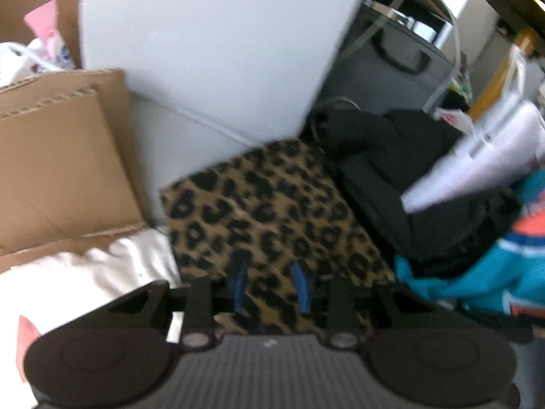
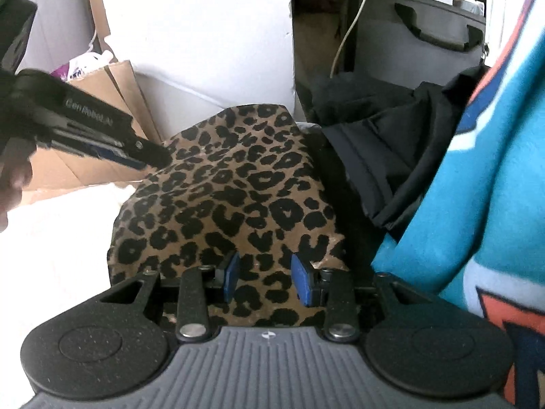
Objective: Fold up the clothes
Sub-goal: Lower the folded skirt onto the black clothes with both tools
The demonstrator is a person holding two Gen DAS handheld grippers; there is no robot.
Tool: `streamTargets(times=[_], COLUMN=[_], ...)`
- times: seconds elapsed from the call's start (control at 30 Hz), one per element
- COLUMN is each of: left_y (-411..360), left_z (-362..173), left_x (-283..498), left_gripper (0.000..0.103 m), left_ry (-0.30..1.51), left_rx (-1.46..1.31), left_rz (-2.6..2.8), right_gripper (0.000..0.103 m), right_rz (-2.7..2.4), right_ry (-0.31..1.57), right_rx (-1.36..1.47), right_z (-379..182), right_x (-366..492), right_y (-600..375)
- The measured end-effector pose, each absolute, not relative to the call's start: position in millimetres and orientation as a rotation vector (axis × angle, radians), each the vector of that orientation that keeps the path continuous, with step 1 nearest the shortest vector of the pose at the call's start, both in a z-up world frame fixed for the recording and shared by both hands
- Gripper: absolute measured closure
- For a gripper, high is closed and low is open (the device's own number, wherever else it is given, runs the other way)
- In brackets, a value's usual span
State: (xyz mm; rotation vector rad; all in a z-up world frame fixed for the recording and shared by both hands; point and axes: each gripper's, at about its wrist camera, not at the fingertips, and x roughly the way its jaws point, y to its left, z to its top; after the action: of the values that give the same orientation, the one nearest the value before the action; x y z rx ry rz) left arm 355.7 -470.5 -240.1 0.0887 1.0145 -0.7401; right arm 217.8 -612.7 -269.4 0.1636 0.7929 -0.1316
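Note:
A folded leopard-print garment [image 1: 272,211] [image 2: 224,204] lies on a white surface [image 1: 81,272] [image 2: 51,245]. My left gripper [image 1: 271,286] hovers over its near part, blue pads apart and open, the patterned cloth showing in the gap. In the right wrist view the left gripper [image 2: 153,156] comes in from the upper left, its tip at the garment's far left edge. My right gripper [image 2: 268,277] stands open over the near edge of the same garment, with its pads apart and nothing pinched between them.
A black garment [image 1: 391,170] [image 2: 368,143] and a teal one with orange print [image 1: 494,272] [image 2: 477,187] pile up at the right. Cardboard boxes [image 1: 58,170] [image 2: 102,102] stand left. A white panel [image 1: 211,41] and a grey case [image 1: 385,64] [image 2: 425,44] lie behind.

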Motion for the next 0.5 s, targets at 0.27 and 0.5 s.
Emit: streamTargets(times=[0.27,0.5], left_y=[-468,-460], left_z=[-274,-264], left_x=[348,345], left_gripper=[0.067,0.072], left_ry=[1.056,1.066], left_rx=[0.117,0.146], left_rz=[-0.709,-0.698], right_gripper=[0.062,0.062], right_rz=[-0.139,-0.123], right_ry=[0.815,0.817], right_rx=[0.183,0.179], right_z=[-288,-292], right_x=[207,188], right_y=[-618,-619])
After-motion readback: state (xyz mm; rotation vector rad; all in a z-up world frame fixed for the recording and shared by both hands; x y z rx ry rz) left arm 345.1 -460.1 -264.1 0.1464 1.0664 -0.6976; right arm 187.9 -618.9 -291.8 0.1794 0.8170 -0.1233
